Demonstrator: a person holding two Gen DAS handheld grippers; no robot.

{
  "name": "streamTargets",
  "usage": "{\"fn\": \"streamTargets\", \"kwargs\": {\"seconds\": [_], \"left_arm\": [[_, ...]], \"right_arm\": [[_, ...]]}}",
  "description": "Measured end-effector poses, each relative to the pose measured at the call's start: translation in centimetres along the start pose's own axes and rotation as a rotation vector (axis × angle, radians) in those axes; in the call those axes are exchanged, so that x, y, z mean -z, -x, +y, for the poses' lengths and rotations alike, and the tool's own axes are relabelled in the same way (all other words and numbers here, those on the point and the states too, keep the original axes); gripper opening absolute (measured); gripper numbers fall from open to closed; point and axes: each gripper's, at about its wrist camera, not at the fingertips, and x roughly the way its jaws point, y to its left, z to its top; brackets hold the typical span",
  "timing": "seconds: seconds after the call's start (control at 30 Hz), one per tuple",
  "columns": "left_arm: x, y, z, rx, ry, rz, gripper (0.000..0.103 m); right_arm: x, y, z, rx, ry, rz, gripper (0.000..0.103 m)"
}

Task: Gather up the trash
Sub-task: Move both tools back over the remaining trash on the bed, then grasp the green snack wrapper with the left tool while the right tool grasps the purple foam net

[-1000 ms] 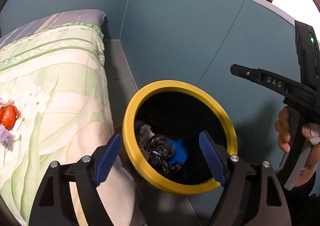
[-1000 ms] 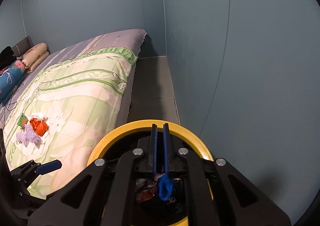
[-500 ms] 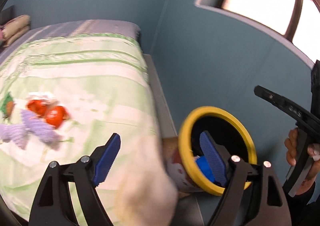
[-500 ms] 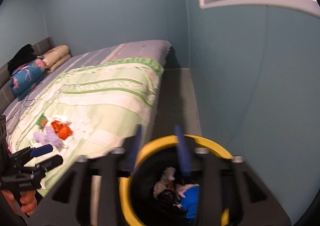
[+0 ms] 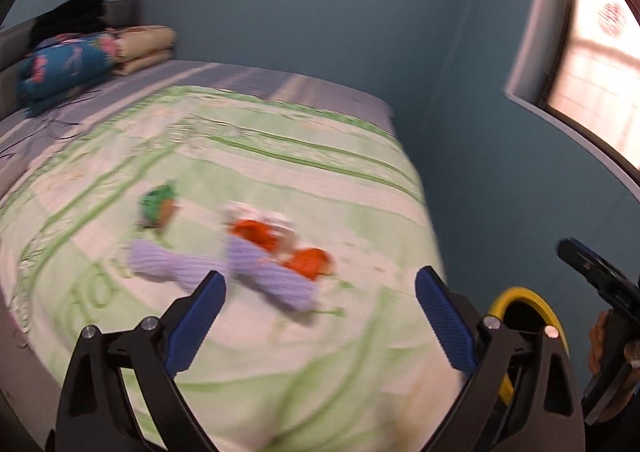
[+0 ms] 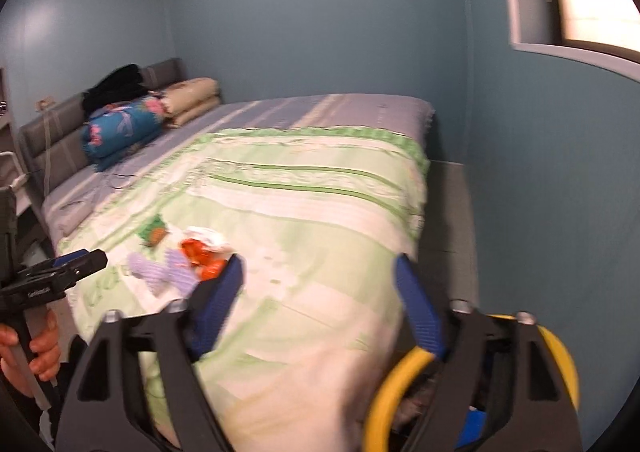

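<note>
Nearest, the left gripper (image 5: 320, 308) and right gripper (image 6: 318, 300) had just been opening, jaws wide apart with nothing between them. The yellow-rimmed round trash bin (image 6: 560, 352) stood beside the green-and-white quilted bed (image 6: 304, 211). Orange, purple and green crumpled wrappers (image 5: 256, 252) lay mid-quilt; folded bedding (image 6: 124, 127) sat against teal walls (image 6: 320, 11).

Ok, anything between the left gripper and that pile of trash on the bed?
Nothing visible. The left gripper is open and empty, and the trash pile of purple, orange, white and green scraps lies just beyond its fingertips on the green quilt, with only bare quilt between. The picture is motion-blurred, so small items could be missed.
</note>
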Motion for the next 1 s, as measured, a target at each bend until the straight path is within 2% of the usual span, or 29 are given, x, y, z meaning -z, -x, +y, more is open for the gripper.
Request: {"fn": "streamTargets", "kwargs": {"seconds": [0.1, 0.27, 0.53, 0.77, 0.83, 1.0], "left_arm": [[-0.5, 0.4, 2.9, -0.046, 0.041, -0.008, 0.094], [-0.7, 0.4, 6.7, -0.116, 0.068, -0.014, 0.095], [-0.6, -1.6, 12.1, -0.181, 0.144, 0.013, 0.095], [-0.8, -4.7, 14.4, -0.240, 0.116, 0.048, 0.095], [-1.1, -5.8, 15.1, -0.248, 0.103, 0.063, 0.095], [-2.2, -8.4, 16.6, -0.259, 0.102, 0.083, 0.095]], "right_arm": [[-0.3, -1.5, 2.0, -0.067, 0.008, 0.002, 0.090], [-0.5, -3.5, 4.3, -0.093, 0.063, -0.015, 0.095], [0.9, -9.8, 7.2, -0.162, 0.109, 0.088, 0.095], [2.6, -15.2, 9.1, -0.132, 0.176, 0.126, 0.095], [3.0, -16.3, 9.4, -0.139, 0.183, 0.123, 0.095], [3.5, -17.3, 11.8, -0.175, 0.289, 0.083, 0.095]]}}
